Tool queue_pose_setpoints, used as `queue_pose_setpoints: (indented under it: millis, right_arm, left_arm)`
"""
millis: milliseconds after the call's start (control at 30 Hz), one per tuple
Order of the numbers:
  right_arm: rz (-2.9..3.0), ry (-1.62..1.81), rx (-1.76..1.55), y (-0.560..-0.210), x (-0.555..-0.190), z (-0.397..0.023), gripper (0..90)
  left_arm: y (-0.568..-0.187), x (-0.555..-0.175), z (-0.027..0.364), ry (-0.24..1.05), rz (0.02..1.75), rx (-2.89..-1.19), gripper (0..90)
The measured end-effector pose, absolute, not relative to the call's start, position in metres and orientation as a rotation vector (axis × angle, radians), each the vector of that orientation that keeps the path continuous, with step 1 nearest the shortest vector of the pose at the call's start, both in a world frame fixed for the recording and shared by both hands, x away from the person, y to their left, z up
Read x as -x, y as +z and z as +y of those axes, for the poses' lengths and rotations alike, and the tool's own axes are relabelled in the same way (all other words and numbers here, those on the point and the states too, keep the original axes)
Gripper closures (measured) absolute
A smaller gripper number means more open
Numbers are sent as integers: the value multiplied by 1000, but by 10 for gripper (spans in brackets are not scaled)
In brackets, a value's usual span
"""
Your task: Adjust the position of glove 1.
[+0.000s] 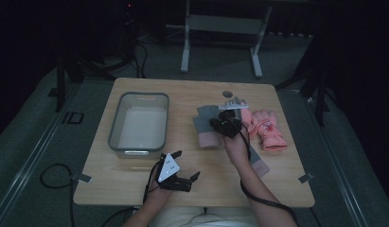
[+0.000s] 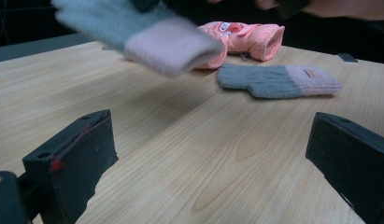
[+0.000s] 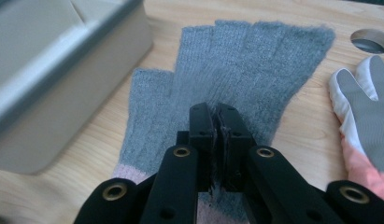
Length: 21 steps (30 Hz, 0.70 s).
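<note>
A grey knitted glove (image 1: 206, 124) with a pink cuff hangs a little above the wooden table (image 1: 192, 90), and my right gripper (image 1: 225, 124) is shut on its middle. In the right gripper view the black jaws (image 3: 220, 114) pinch the grey knit (image 3: 245, 60), fingers spread flat ahead. The left gripper view shows this glove (image 2: 147, 32) blurred in the air. Its matching grey glove (image 2: 278, 80) lies flat on the table, partly under the right forearm (image 1: 259, 164). My left gripper (image 1: 186, 164) rests near the front edge, open and holding nothing (image 2: 213, 163).
A grey plastic bin (image 1: 139, 124) stands at the left of the table, close beside the held glove (image 3: 59, 65). A pair of pink gloves (image 1: 268, 130) lies at the right (image 2: 245, 37). A round hole (image 1: 227, 93) sits near the table's far edge.
</note>
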State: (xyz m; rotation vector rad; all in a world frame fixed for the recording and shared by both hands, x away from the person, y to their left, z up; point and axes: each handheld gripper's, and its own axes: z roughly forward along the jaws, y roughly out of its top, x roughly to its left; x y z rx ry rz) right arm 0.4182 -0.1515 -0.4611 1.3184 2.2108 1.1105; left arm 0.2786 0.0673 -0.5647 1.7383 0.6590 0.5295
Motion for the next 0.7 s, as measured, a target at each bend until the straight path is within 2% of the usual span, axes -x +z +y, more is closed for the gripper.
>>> queue_pose_setpoints:
  millis: [167, 367, 600, 700]
  right_arm:
    - [2142, 1149, -1389, -459, -396, -150, 860]
    - [2135, 1112, -1469, -489, -375, -148, 860]
    - [2147, 1088, -1574, -527, -372, -146, 860]
    - [2150, 1065, -1568, -532, -373, -144, 859]
  left_arm:
    - [-565, -279, 67, 536, 660, -1740, 11]
    - [-565, -278, 67, 537, 652, -1742, 12]
    - [-565, -278, 67, 536, 649, -1742, 11]
    - [-565, -278, 67, 536, 649, -1741, 12]
